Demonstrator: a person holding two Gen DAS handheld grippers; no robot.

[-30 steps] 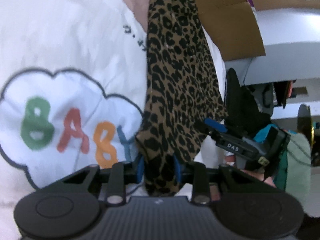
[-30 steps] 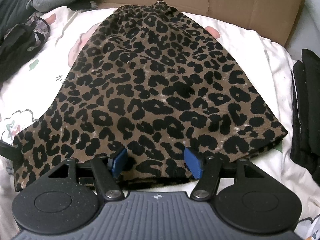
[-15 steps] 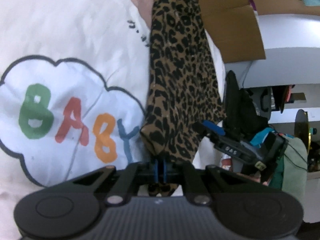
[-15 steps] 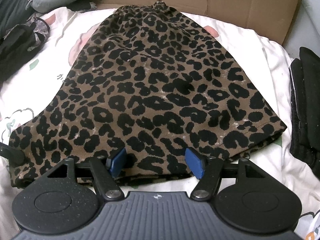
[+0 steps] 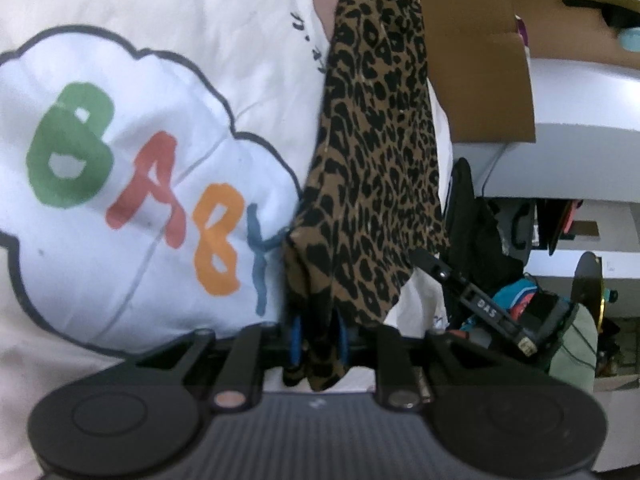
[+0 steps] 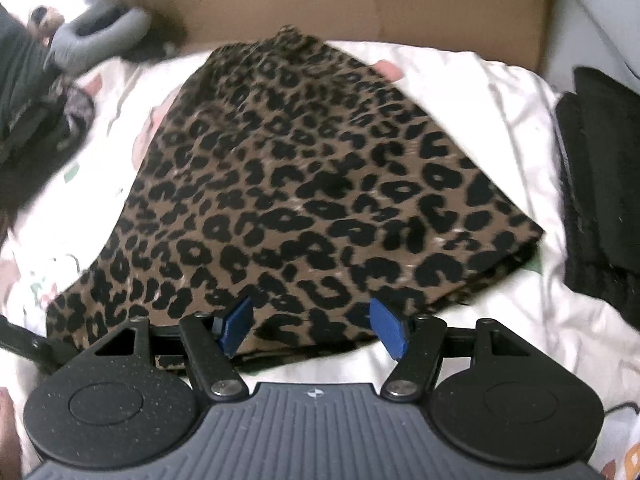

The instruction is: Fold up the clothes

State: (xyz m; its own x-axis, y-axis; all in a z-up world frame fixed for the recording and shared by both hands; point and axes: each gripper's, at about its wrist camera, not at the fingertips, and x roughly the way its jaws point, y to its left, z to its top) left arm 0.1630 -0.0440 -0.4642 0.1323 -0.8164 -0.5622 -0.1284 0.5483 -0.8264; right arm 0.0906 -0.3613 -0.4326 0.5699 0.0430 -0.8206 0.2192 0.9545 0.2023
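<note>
A leopard-print garment (image 6: 312, 200) lies spread on the white sheet, narrow end far, wide hem near. My left gripper (image 5: 319, 340) has a bunched corner of the garment (image 5: 376, 160) between its blue pads, which press on the cloth while the jaws are opening a little; the corner stands lifted off the sheet. My right gripper (image 6: 312, 328) is open at the middle of the near hem, its blue pads wide apart over the cloth and not pressing it. The right gripper (image 5: 480, 308) also shows in the left wrist view, beyond the lifted corner.
The white sheet carries a cloud print with "BABY" (image 5: 140, 200). A cardboard sheet (image 6: 400, 8) stands behind the garment. Folded black clothes (image 6: 600, 180) lie at the right. A grey plush toy (image 6: 100, 32) and a dark bag (image 6: 24, 92) sit at the far left.
The left jaws went from open around the garment's corner to shut on it, then eased slightly apart. The right gripper shifted sideways along the hem, still open.
</note>
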